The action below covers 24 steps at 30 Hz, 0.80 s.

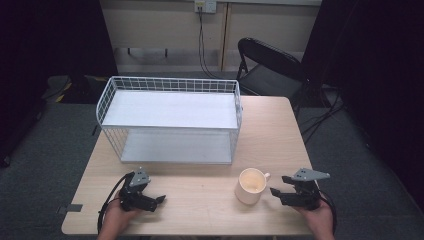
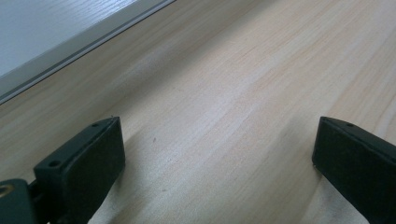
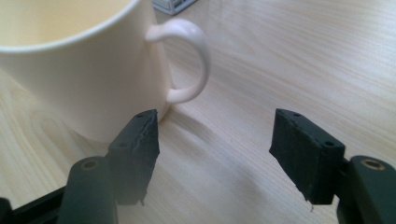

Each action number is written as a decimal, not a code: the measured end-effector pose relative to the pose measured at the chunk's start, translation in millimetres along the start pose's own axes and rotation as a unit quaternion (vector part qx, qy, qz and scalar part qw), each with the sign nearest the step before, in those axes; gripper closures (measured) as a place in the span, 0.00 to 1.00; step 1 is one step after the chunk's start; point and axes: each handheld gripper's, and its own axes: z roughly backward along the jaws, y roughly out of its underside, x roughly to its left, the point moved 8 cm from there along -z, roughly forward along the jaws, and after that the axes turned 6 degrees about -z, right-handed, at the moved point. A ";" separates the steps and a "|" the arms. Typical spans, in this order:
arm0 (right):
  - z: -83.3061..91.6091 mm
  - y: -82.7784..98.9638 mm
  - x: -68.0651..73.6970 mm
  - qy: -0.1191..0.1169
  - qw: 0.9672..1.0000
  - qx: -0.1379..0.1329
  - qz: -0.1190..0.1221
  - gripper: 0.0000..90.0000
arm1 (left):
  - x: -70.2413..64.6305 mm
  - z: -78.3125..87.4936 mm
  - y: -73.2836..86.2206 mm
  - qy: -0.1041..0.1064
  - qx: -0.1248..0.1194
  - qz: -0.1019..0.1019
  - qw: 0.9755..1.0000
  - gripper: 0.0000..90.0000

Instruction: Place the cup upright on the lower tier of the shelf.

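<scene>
A cream mug stands upright on the wooden table, near its front right. In the right gripper view the mug is close ahead on the left, its handle turned toward the jaws. My right gripper sits just right of the mug and points at it. It is open, with bare table between its pads and the handle a little beyond them. My left gripper rests at the front left, aimed right. In its own view it is open over bare wood.
A white wire two-level rack takes up the back left of the table, its lower shelf edge near the left gripper. A black folding chair stands behind the table at the right. Cables hang on the far wall.
</scene>
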 end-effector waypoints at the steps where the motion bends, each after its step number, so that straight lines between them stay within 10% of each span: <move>1: 0.0 0.0 0.0 0.000 1.000 0.000 0.000 0.36 | 0.0 0.0 0.0 0.000 0.000 0.000 1.000 0.02; 24: 20.4 -44.5 23.9 -0.032 0.999 -0.027 0.000 0.47 | 0.0 0.0 0.0 0.000 0.000 0.000 1.000 0.02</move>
